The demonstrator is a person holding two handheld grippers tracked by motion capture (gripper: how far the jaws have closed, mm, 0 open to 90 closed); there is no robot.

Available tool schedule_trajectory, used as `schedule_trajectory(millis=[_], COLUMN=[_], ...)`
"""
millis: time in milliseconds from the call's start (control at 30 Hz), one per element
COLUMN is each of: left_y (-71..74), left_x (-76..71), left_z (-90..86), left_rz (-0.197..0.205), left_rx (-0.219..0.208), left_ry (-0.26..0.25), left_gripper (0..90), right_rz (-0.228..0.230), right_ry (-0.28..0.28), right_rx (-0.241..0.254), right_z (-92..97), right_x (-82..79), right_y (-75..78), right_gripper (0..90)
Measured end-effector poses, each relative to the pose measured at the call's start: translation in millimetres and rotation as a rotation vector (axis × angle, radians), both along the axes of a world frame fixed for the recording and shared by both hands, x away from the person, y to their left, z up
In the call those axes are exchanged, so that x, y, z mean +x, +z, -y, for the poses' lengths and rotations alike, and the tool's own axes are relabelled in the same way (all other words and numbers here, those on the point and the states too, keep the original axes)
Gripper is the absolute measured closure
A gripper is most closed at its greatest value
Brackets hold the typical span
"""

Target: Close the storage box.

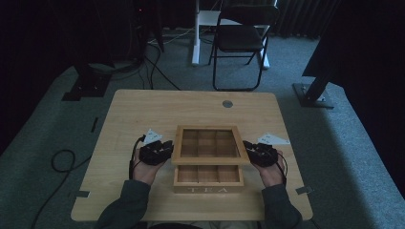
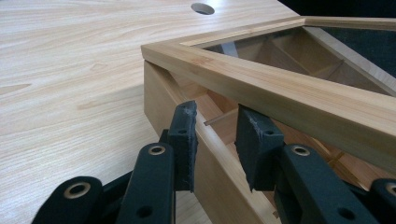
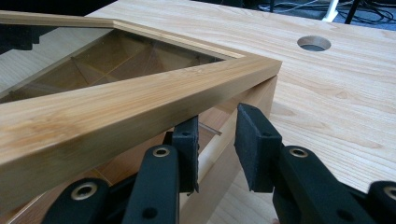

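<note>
A wooden tea box (image 1: 208, 189) marked TEA stands at the near middle of the table. Its glass-paned lid (image 1: 210, 162) is tilted up at the front, and the empty compartments show beneath. My left gripper (image 1: 167, 148) is at the box's left side. In the left gripper view it (image 2: 215, 126) straddles the left wall (image 2: 159, 102), one jaw outside and one inside, shut on it below the lid frame (image 2: 280, 93). My right gripper (image 1: 248, 147) mirrors this. In its own view it (image 3: 217, 135) is shut on the right wall (image 3: 224, 172) under the lid (image 3: 116, 112).
The light wooden table (image 1: 143, 109) has a round cable hole (image 1: 227, 103) at the back. A white card (image 1: 153, 135) lies left of the box and another card (image 1: 273, 139) right of it. A black folding chair (image 1: 241, 38) stands beyond the table.
</note>
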State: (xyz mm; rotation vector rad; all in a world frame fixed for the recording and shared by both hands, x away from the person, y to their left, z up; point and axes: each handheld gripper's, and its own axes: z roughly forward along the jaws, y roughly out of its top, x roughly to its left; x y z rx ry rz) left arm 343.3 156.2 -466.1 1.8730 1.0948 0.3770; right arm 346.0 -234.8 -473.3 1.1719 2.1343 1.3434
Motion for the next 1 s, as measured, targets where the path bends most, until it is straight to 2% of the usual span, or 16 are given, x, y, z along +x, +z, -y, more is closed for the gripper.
schedule_trajectory(millis=[633, 1000], left_y=[-5.0, -10.0], left_x=[-1.2, -3.2], left_z=[-0.4, -0.1], left_rz=[-0.017, -0.029], left_rx=[0.002, 0.004], left_ry=[-0.008, -0.004], left_gripper=[68.2, 68.0], right_rz=[-0.013, -0.032], right_ry=[-0.009, -0.002], right_rx=[0.004, 0.025], right_z=[3.1, 5.0], right_x=[-2.8, -5.1], right_y=[-4.9, -10.9], right_gripper=[69.8, 69.8])
